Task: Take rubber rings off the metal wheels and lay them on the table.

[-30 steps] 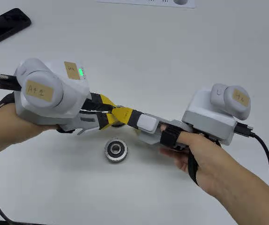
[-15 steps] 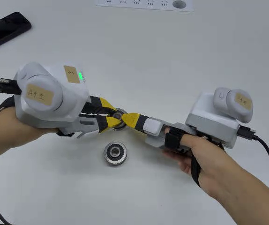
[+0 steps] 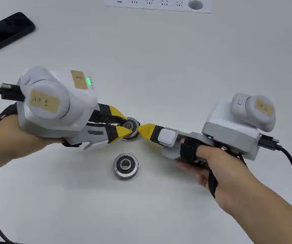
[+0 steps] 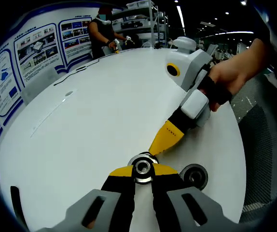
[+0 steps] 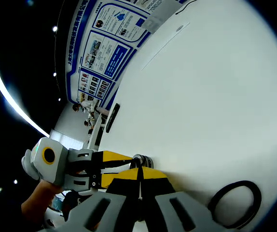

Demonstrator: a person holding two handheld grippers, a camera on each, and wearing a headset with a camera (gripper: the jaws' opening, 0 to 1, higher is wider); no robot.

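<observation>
My left gripper (image 3: 119,128) is shut on a small metal wheel (image 3: 131,125), which it holds just above the table; the same wheel (image 4: 143,167) sits between its yellow jaws in the left gripper view. My right gripper (image 3: 145,131) is shut, with its tip at the wheel's right rim. In the right gripper view a thin black strip of rubber ring (image 5: 138,168) runs from the wheel (image 5: 143,160) into the closed jaws. A second wheel (image 3: 125,165) with its black ring on lies on the table below. A loose rubber ring (image 5: 235,203) lies flat on the table.
A black phone (image 3: 6,31) lies at the far left of the white table (image 3: 186,66). A white power strip (image 3: 158,4) runs along the far edge. Cables trail from both grippers. People stand far off in the room.
My right gripper has drawn back to the right; its jaws overlapped the held wheel before and now only the tip is at the rim. The left gripper keeps holding the wheel.
</observation>
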